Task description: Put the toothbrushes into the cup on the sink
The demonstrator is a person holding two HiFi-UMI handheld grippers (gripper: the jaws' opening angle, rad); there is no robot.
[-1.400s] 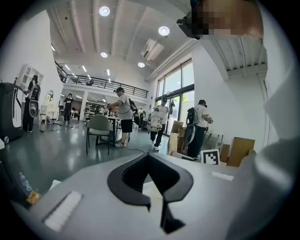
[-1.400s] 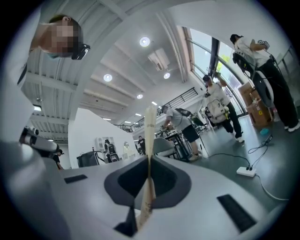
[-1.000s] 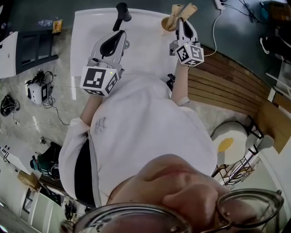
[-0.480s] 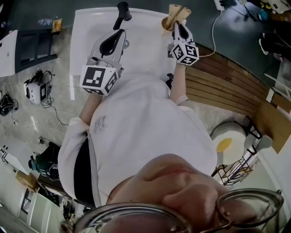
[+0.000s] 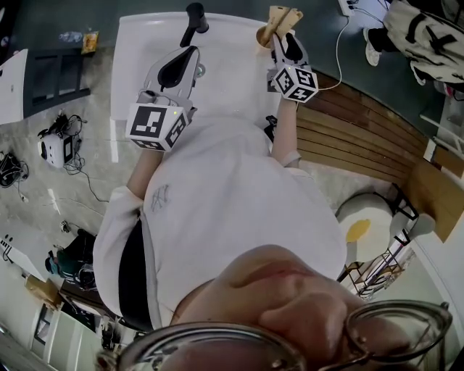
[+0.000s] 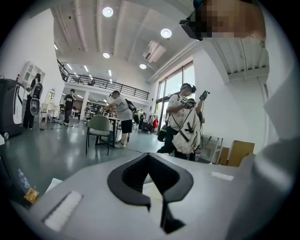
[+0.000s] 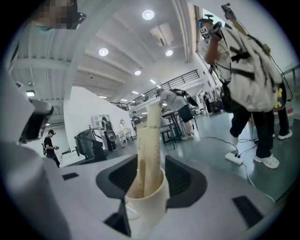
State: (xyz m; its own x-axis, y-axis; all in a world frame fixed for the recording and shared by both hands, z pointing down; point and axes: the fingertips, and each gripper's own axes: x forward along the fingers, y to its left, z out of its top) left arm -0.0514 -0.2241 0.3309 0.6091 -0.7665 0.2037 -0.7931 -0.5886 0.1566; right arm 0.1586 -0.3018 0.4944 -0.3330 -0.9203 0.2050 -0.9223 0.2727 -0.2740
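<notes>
A cream cup [image 5: 263,38] stands at the far right corner of the white sink [image 5: 145,58]. Tan toothbrushes [image 5: 280,17] lean upright in it. My right gripper [image 5: 279,38] is right at the cup; its jaws have just been opening. In the right gripper view the cup [image 7: 147,199] and the toothbrushes [image 7: 149,145] stand between the spread jaws of the right gripper [image 7: 150,180], and the pads do not press on them. My left gripper [image 5: 190,56] hovers over the basin near the black faucet [image 5: 194,20]. In its own view the left gripper [image 6: 152,187] is shut with nothing in it.
A slatted wooden bench [image 5: 362,138] runs along the right of the sink. A cable and a power strip [image 5: 350,6] lie on the floor beyond the cup. A person with a backpack [image 5: 428,36] stands at the top right. Cases and gear lie on the floor at left.
My right gripper has shifted slightly left, closer to the cup, and its jaws have let go of the toothbrush. A person with a backpack has walked into view. The left gripper stayed put.
</notes>
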